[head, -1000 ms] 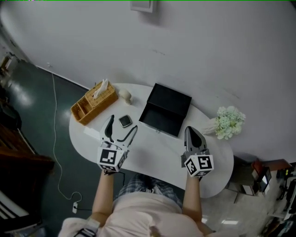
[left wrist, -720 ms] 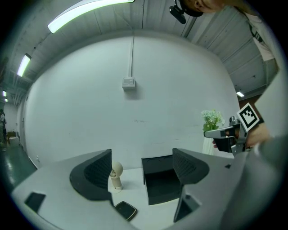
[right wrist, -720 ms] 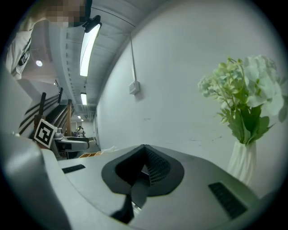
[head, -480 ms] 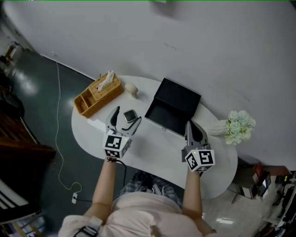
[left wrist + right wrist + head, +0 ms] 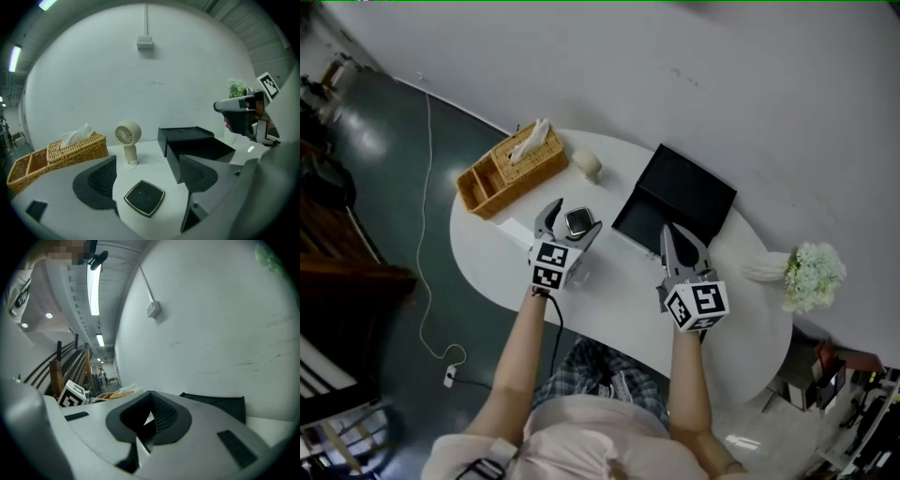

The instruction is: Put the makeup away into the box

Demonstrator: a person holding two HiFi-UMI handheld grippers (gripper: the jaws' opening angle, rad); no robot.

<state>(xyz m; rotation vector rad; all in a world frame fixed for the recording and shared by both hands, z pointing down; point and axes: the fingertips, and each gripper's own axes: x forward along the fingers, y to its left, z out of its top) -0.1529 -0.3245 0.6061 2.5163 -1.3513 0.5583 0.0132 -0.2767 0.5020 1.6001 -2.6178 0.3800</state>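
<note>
A square black makeup compact with a gold rim lies flat on the white table. My left gripper is open, one finger on each side of the compact. In the left gripper view the compact rests on the table between the dark pads, apart from both. The open black box stands to the right, its lid raised behind it. My right gripper is shut and empty, hovering at the box's front edge. In the right gripper view the shut gripper hides most of the box.
A wicker basket with a tissue pack stands at the back left, and a small cream fan beside it. White flowers lie at the right end. A pale card lies left of my left gripper. The wall runs behind the table.
My left gripper has moved forward until its open fingers stand on either side of the compact. My right gripper has moved up to the box's front edge, still shut.
</note>
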